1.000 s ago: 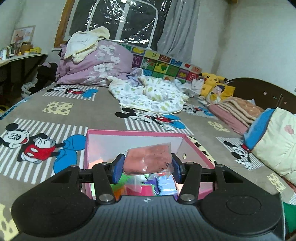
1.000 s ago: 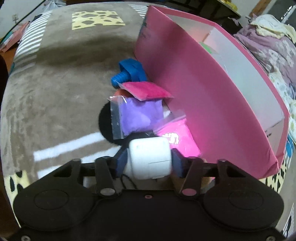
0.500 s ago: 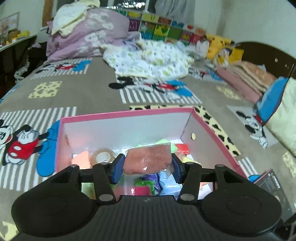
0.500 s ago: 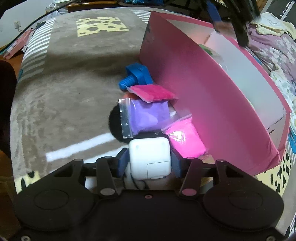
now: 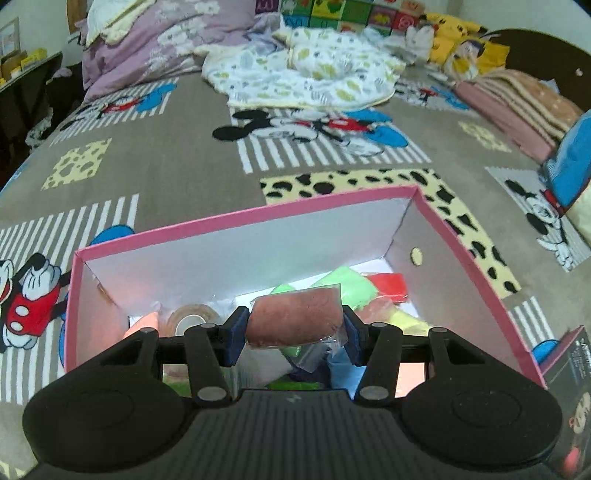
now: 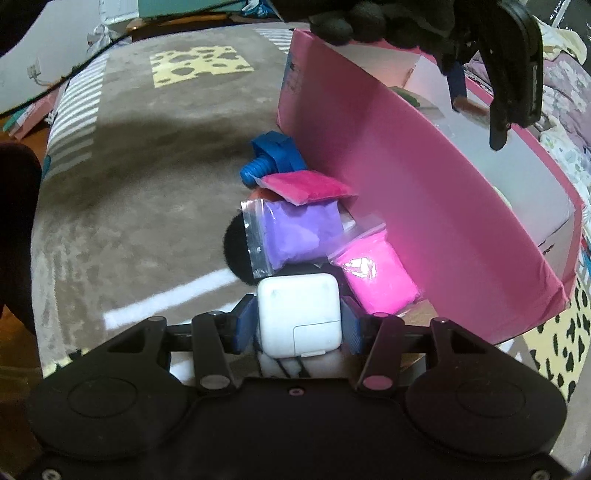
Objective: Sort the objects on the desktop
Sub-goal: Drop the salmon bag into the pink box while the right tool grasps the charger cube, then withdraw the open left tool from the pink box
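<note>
My left gripper (image 5: 293,328) is shut on a brown clay bag (image 5: 295,317) and holds it above the open pink box (image 5: 236,218). The box holds green, red and yellow bags and a tape roll (image 5: 190,319). My right gripper (image 6: 297,325) is shut on a white charger (image 6: 298,317), low beside the box's outer wall (image 6: 424,192). Beyond it lie a purple bag (image 6: 295,232), a bright pink bag (image 6: 376,273), a magenta bag (image 6: 306,184) and a blue plastic bolt (image 6: 273,155). The left gripper also shows in the right wrist view (image 6: 476,107), over the box.
Everything sits on a brown cartoon-print bedspread (image 5: 155,155). Bedding and pillows (image 5: 303,62) are piled at the far end, and plush toys (image 5: 458,33) lie at the back right. A dark packet (image 5: 569,373) lies right of the box.
My left gripper has tipped downward and moved in over the box with the brown bag. My right gripper has lifted the white charger slightly and drawn back.
</note>
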Motion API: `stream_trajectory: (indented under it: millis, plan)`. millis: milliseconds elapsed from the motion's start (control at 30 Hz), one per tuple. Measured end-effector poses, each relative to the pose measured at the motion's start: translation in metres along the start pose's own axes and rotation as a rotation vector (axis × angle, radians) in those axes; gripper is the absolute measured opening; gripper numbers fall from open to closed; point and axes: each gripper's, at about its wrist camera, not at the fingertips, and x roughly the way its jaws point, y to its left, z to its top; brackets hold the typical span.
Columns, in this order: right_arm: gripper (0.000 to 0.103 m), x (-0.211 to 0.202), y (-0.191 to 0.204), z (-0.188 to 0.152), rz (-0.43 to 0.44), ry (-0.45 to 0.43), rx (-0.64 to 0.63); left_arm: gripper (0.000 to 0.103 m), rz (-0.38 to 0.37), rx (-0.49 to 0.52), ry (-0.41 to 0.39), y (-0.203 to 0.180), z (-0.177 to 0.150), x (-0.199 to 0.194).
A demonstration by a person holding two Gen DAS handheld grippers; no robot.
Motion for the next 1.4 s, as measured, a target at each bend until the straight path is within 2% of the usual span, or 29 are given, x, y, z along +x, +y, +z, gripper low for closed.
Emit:
stream_trajectory:
  millis: [367, 633, 700, 767, 800, 1167, 1333, 1400]
  plan:
    - [0.049, -0.002, -0.003, -0.005, 0.027, -0.017, 0.038, 0.051, 0.051, -0.008, 0.092, 0.002, 0.014, 0.032]
    - [0.049, -0.004, -0.008, -0.01, 0.039, -0.021, 0.062, 0.051, 0.101, 0.013, 0.125, -0.003, 0.016, 0.047]
    - [0.049, -0.004, -0.008, -0.011, 0.043, -0.02, 0.067, 0.055, 0.106, 0.01, 0.125, -0.004, 0.017, 0.047]
    - [0.049, -0.004, -0.009, -0.012, 0.046, -0.02, 0.071, 0.063, 0.112, 0.011, 0.128, -0.005, 0.018, 0.047]
    - [0.049, -0.004, -0.009, -0.012, 0.047, -0.021, 0.072, 0.063, 0.115, 0.009, 0.123, -0.005, 0.018, 0.047]
    - [0.049, -0.004, -0.012, -0.013, 0.062, -0.011, 0.085, 0.063, 0.075, -0.03, 0.071, -0.004, 0.011, 0.023]
    - [0.049, -0.007, -0.009, -0.01, 0.058, -0.009, 0.072, 0.063, 0.006, -0.079, 0.039, 0.002, 0.006, 0.01]
    - [0.049, -0.009, -0.008, -0.008, 0.056, -0.01, 0.068, 0.066, -0.001, -0.082, 0.029, 0.002, 0.003, 0.003]
